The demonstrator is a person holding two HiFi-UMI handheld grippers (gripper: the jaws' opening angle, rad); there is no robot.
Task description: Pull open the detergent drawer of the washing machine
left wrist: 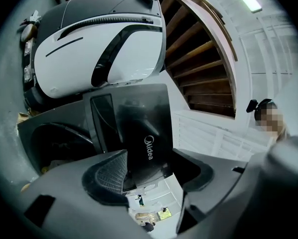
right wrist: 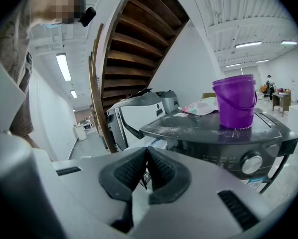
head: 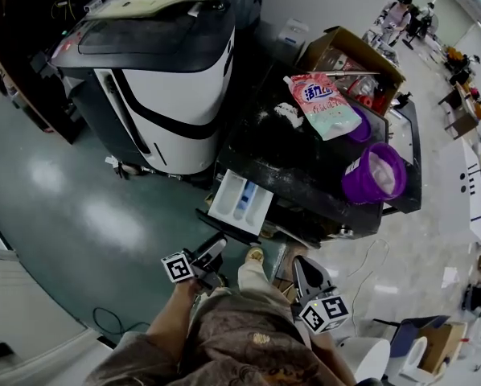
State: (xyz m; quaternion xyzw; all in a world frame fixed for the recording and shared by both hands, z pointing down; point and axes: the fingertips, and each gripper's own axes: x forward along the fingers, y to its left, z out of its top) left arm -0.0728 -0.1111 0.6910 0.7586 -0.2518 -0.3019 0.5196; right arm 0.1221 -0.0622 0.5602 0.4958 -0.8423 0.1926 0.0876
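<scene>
Whether the left claw touches the detergent drawer cannot be told (too small, dark).

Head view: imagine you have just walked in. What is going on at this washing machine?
A person with a gripper in each hand stands at a dark washing machine. Its detergent drawer is already pulled out. The left gripper is at the drawer's front, jaws apart around the dark front panel, not visibly clamping it. The right gripper is held back, shut and empty. A purple bucket and a detergent pouch sit on top.
</scene>
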